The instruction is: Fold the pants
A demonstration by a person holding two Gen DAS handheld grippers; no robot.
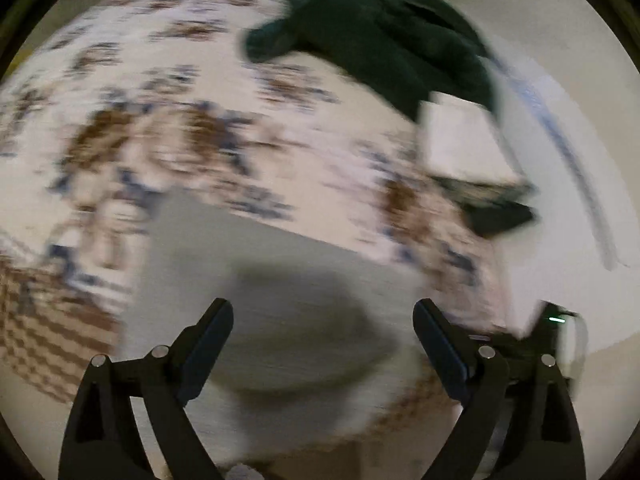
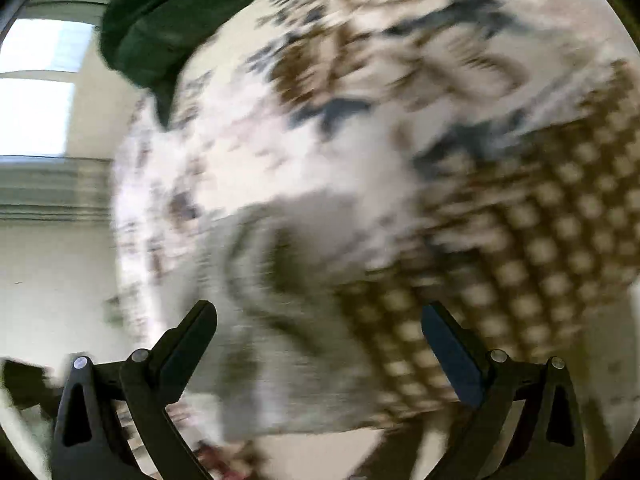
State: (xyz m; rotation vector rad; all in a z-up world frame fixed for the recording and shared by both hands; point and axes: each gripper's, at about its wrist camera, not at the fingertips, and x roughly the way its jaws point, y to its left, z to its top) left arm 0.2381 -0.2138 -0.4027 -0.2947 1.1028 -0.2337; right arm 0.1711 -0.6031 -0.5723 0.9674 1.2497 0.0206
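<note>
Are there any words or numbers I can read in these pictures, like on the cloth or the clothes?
None can be read in either view.
Patterned cloth: only blurred brown and blue shapes and checks, no letters.
Dark green garment: no label or print shows.
Grey garment: plain, no tag shows.
Small green light on a device at the right edge: a glowing dash, not a number.

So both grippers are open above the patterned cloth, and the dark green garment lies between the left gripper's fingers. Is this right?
Not quite. The left wrist view shows the dark green garment far beyond the left gripper, near the cloth's far edge; only grey fabric lies ahead of its fingers. Both the left gripper and the right gripper are open above the patterned cloth.
</note>
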